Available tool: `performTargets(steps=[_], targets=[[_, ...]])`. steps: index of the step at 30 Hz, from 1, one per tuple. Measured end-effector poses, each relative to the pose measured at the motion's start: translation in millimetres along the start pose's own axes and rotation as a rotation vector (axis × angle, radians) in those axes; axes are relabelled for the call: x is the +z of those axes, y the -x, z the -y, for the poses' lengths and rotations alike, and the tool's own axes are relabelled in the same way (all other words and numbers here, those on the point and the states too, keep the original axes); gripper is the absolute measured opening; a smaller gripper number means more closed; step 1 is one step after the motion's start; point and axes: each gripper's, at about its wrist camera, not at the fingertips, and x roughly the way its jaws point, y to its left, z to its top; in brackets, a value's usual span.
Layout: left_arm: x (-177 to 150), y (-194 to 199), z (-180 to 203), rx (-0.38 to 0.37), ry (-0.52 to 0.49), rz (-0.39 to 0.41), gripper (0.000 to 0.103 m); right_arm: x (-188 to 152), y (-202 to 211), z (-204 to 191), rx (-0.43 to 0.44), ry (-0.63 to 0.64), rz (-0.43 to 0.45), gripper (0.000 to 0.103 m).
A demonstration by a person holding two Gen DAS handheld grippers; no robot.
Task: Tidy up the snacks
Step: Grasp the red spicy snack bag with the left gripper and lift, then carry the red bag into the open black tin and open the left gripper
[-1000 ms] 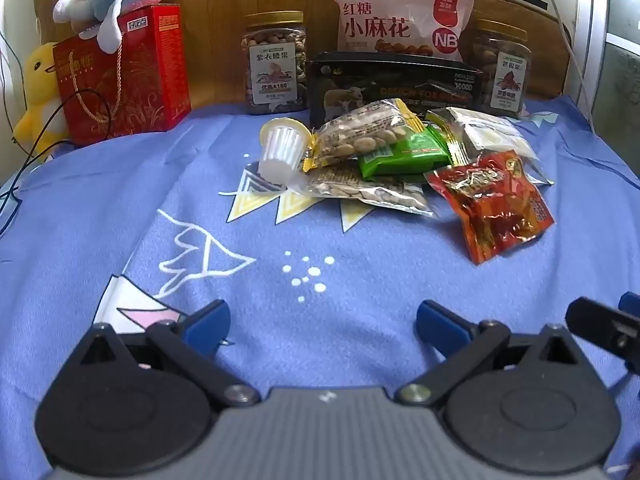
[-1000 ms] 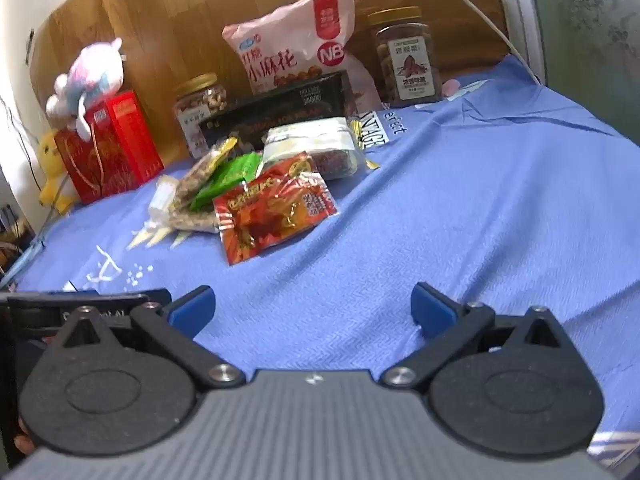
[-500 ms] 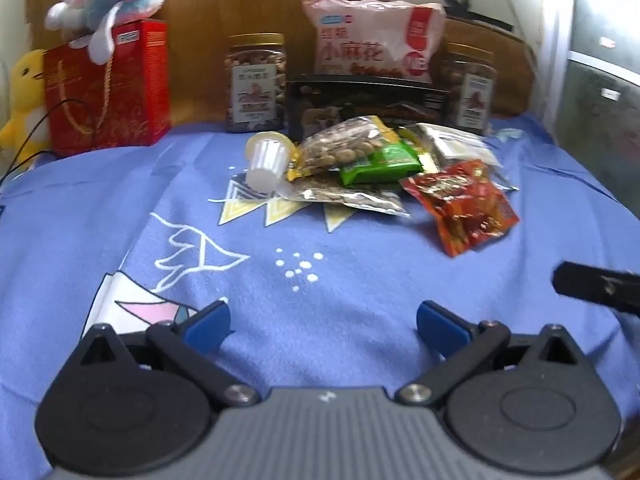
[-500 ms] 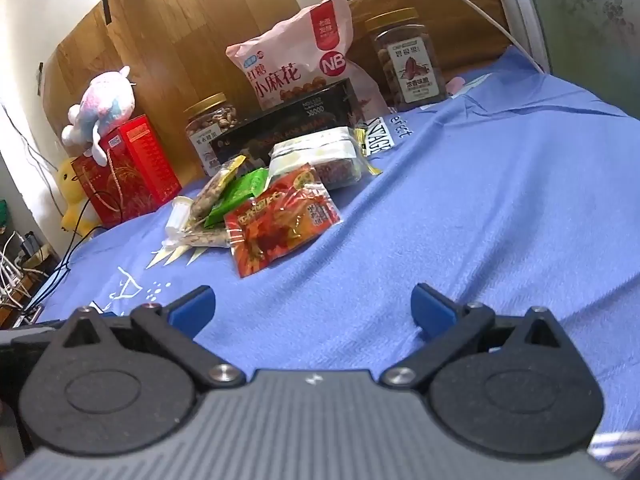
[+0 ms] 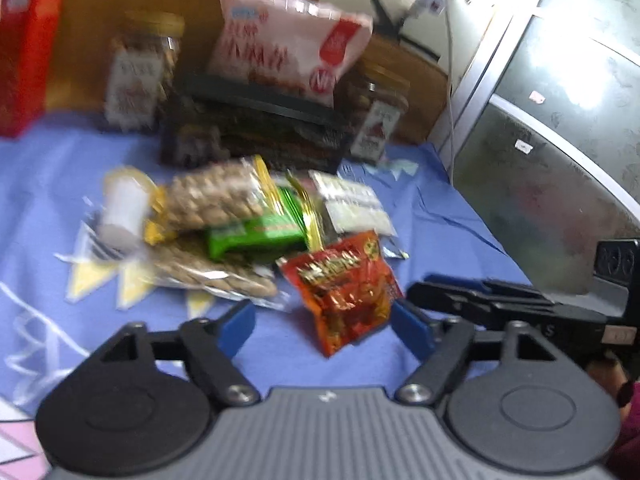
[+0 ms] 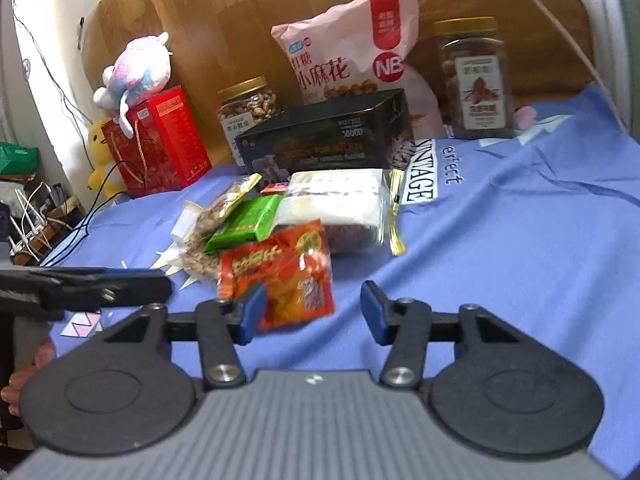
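Note:
A pile of small snack packets lies on the blue cloth (image 6: 520, 240). The red packet (image 5: 344, 284) (image 6: 280, 272) is nearest, with a green packet (image 5: 256, 236) (image 6: 244, 224), a peanut bag (image 5: 216, 196), a white packet (image 6: 332, 204) and a small white cup (image 5: 122, 208) behind it. My left gripper (image 5: 324, 326) is open, its fingers on either side of the red packet's near end. My right gripper (image 6: 312, 310) is open, just short of the red packet. Each gripper shows in the other's view, the right one (image 5: 500, 304) and the left one (image 6: 100, 284).
At the back stand a black box (image 6: 328, 140), a large pink bag (image 6: 352, 56), two nut jars (image 6: 248, 108) (image 6: 476, 80) and a red gift box (image 6: 160, 140) with a plush toy (image 6: 136, 68). A glass door (image 5: 560, 140) is at the right.
Both grippers have moved forward toward the snack pile and closer together. The red packet now lies right in front of both. Both stay open, with their jaws a little narrower.

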Motion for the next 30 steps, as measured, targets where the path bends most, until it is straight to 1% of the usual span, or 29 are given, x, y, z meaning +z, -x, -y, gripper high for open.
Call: performTargets(steps=[2,3,4,5,6,7,8,9,12,15,18,21,22,24,26,28,30], targets=[[2,-14,-5,-0.054,0.053,-0.045,0.059,3,-7,5,0.018,0.0,-0.012,0.049],[1,-20,-6,-0.082,0.047,-0.044,0.056,4,-11,7,0.027,-0.005,-0.022,0.048],[-1,-25,-7,-0.091,0.057,-0.058,0.049,6,-15,11,0.038,-0.012,-0.038,0.043],[-2,-29,-8,-0.097,0.061,-0.069,0.038,6,-19,14,0.059,-0.025,-0.06,0.033],[-3,-31,-9,-0.102,0.066,-0.073,0.035,4,-23,16,0.086,-0.043,-0.083,0.029],[-5,-29,-10,-0.098,0.066,-0.068,0.03,4,-26,17,0.11,-0.056,-0.106,0.029],[-7,-25,-12,-0.098,0.067,-0.069,0.022,1,-25,16,0.12,-0.061,-0.11,0.029],[-9,-21,-15,-0.103,0.072,-0.065,0.02,-1,-22,13,0.119,-0.053,-0.107,0.029],[-9,-1,-20,-0.131,0.083,-0.043,0.019,-4,-9,7,0.151,-0.068,-0.108,0.028],[4,16,-15,-0.128,0.044,0.012,0.019,4,0,-7,0.174,-0.043,-0.09,0.027],[34,32,-8,-0.114,-0.02,0.087,0.019,29,-1,-18,0.186,-0.025,-0.05,0.027],[78,33,-4,-0.089,-0.079,0.143,0.019,65,-9,-22,0.191,-0.008,0.009,0.027],[96,29,-3,-0.076,-0.105,0.164,0.019,79,-15,-21,0.19,-0.003,0.026,0.027],[125,13,-6,-0.051,-0.12,0.178,0.019,107,-31,-18,0.165,0.031,0.06,0.027],[154,-13,-13,-0.037,-0.114,0.155,0.019,126,-52,-10,0.135,0.047,0.068,0.027],[171,-42,-21,-0.027,-0.109,0.119,0.019,141,-78,3,0.107,0.044,0.046,0.027],[179,-67,-26,-0.013,-0.101,0.085,0.019,147,-100,17,0.087,0.019,0.02,0.027]])
